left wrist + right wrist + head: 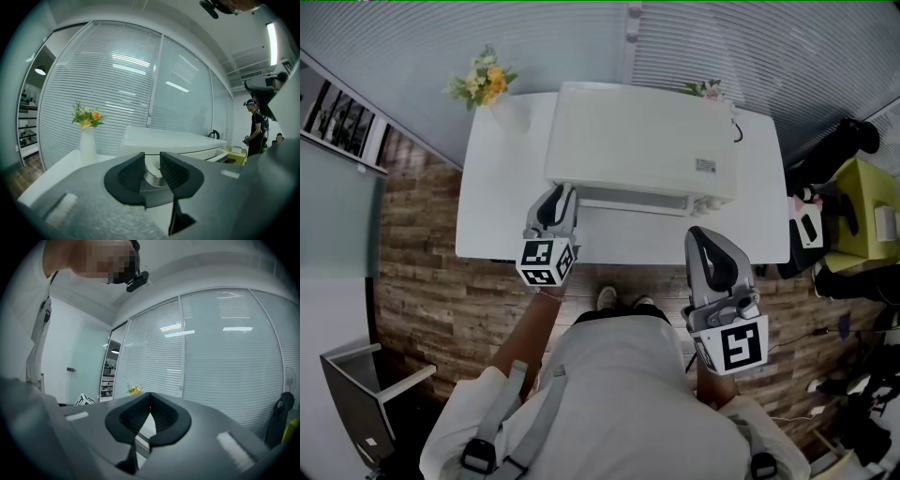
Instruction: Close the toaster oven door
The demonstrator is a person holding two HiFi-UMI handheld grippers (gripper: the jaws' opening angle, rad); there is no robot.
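Note:
A white toaster oven [642,141] stands on a white table [497,197]. Along its front a pale door strip [633,200] juts out slightly; I cannot tell how far the door stands ajar. My left gripper [555,202] hovers at the oven's front left corner, open by a narrow gap. In the left gripper view the gripper [152,165] points at the oven [173,139], and a silver round part shows through the gap. My right gripper [703,236] is over the table's front edge, right of the oven, apart from it. Its jaws [150,401] meet at the tips, shut on nothing.
A white vase of yellow flowers [490,86] stands at the table's back left corner. Small pink flowers [706,90] sit behind the oven. Glass walls with blinds [750,47] close off the back. A yellow-green box [862,220] is at the right, a chair [366,394] lower left, and a person [257,129] stands far right.

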